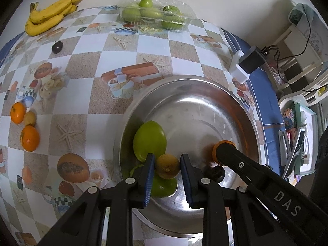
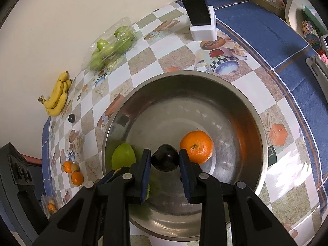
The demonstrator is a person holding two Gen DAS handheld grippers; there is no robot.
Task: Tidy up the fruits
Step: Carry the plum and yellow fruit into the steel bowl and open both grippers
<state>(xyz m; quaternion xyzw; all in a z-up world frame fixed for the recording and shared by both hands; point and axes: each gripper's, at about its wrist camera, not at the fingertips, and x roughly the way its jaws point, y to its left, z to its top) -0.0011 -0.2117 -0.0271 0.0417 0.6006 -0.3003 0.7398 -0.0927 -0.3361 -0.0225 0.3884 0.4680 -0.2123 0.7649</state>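
Left gripper (image 1: 167, 167) is pinching a small yellowish fruit (image 1: 167, 166) over our steel bowl (image 1: 143, 106); right gripper (image 2: 165, 160) is pinching a dark plum (image 2: 165, 157) beside the tangerine (image 2: 196, 146). Releasing from this height, we are risking fruit rolling and bruising.

Both grippers (image 1: 167, 167) (image 2: 165, 160) clamped, angled downward

A brushed, reflective steel bowl (image 2: 254, 110) sat on a glossy printed tablecloth (image 1: 114, 65) — beside it, green fruit in a clear, crinkled plastic tray (image 1: 155, 14).
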